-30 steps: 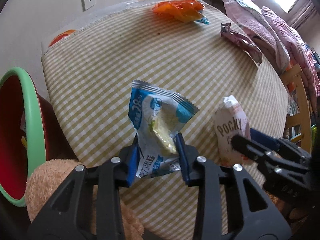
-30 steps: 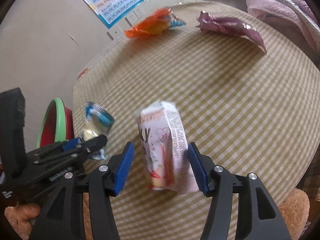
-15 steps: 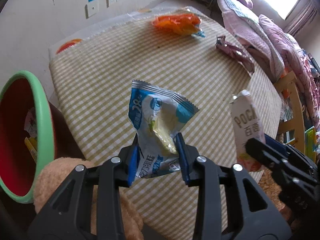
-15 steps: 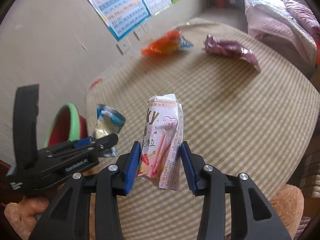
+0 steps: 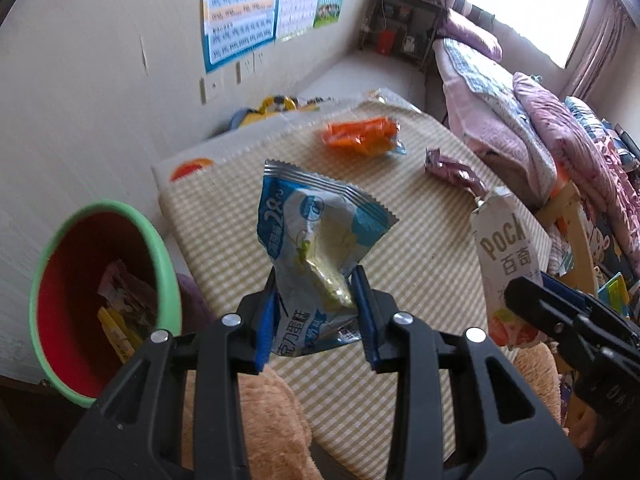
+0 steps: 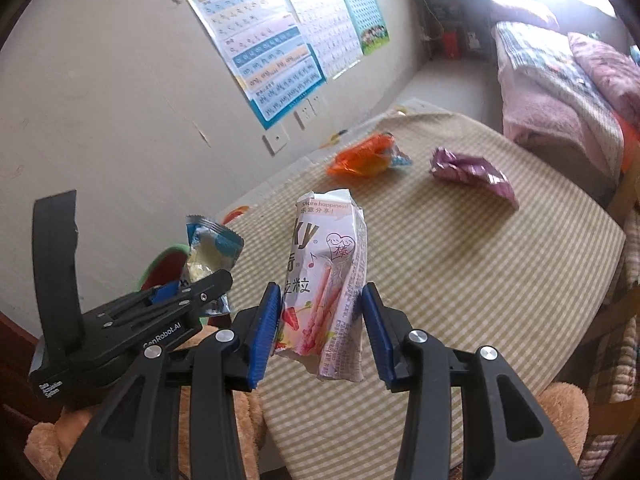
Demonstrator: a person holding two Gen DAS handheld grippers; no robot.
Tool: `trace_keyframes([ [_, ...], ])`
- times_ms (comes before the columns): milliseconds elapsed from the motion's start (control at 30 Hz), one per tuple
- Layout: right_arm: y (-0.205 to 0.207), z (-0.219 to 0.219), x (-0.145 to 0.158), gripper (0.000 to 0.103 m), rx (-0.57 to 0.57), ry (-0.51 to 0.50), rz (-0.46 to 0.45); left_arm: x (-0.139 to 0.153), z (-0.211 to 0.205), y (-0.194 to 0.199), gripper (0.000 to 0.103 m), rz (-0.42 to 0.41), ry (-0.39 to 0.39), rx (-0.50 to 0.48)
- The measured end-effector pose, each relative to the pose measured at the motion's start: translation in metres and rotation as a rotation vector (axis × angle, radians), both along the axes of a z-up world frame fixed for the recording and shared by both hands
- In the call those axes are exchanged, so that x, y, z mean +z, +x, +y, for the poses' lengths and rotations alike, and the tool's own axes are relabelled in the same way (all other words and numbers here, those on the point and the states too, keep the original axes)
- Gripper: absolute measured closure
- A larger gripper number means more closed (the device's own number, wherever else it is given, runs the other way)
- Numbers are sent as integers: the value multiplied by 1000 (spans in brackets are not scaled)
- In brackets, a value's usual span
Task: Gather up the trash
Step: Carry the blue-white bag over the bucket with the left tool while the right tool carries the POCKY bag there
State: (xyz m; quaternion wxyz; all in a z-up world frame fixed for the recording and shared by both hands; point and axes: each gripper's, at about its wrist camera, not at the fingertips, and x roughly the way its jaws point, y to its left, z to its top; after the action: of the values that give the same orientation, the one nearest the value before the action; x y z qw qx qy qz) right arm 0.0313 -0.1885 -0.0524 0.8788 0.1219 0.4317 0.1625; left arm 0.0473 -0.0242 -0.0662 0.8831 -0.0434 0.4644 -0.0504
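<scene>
My left gripper (image 5: 316, 316) is shut on a blue and silver snack wrapper (image 5: 316, 236) and holds it in the air above the near edge of the checked table (image 5: 420, 248). My right gripper (image 6: 322, 322) is shut on a white and pink Pocky box (image 6: 328, 280), also lifted; the box shows in the left wrist view (image 5: 502, 264). The red bin with a green rim (image 5: 96, 288) stands low at the left with trash inside. An orange wrapper (image 5: 360, 136) and a purple wrapper (image 5: 452, 170) lie on the far part of the table.
A brown plush bear (image 5: 264, 420) lies under both grippers at the table's near edge. A wall with posters (image 6: 276, 52) is behind the table. A bed with pink blankets (image 5: 520, 120) and a wooden chair (image 5: 572, 232) stand to the right.
Both grippers have risen and pulled back from the table with their loads. The right gripper closed on the Pocky box and lifted it. The bin's inside has come into view.
</scene>
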Motion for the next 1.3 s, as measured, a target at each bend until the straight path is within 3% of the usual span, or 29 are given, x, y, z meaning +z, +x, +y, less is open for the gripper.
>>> trace_keyframes([
  [233, -3, 22, 10, 62, 40, -32, -35, 14, 20, -9, 69, -53, 27, 58],
  [700, -10, 56, 20, 61, 82, -96, -53, 13, 62, -16, 69, -70, 13, 132],
  [1300, -12, 124, 30, 61, 215, -143, -98, 11, 141, -39, 69, -93, 23, 311],
])
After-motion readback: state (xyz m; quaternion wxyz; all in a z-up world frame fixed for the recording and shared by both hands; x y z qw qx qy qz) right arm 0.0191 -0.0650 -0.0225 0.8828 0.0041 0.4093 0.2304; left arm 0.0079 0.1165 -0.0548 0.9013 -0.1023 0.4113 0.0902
